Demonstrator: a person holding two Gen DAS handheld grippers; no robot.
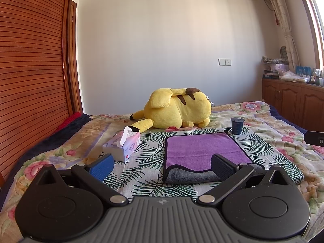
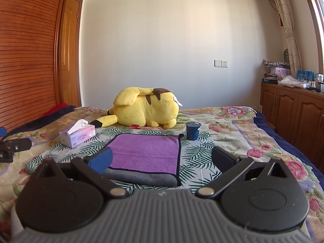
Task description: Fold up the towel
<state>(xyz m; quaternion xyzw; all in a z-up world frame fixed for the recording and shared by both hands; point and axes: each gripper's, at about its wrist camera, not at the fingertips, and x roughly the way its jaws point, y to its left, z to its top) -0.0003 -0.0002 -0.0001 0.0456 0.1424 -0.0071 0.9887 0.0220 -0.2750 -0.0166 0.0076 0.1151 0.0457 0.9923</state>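
Observation:
A purple towel (image 1: 200, 147) with a grey underside and dark edging lies flat on a leaf-print cloth on the bed, folded over so a grey strip shows along its near edge. It also shows in the right wrist view (image 2: 145, 151). My left gripper (image 1: 162, 167) is open and empty, just short of the towel's near left corner. My right gripper (image 2: 162, 161) is open and empty, in front of the towel's near right edge. Neither touches the towel.
A tissue box (image 1: 123, 145) stands left of the towel. A dark blue cup (image 1: 237, 125) stands at the towel's far right corner. A yellow plush toy (image 1: 178, 109) lies behind. A wooden wardrobe (image 1: 30, 70) is left, cabinets (image 1: 293, 103) right.

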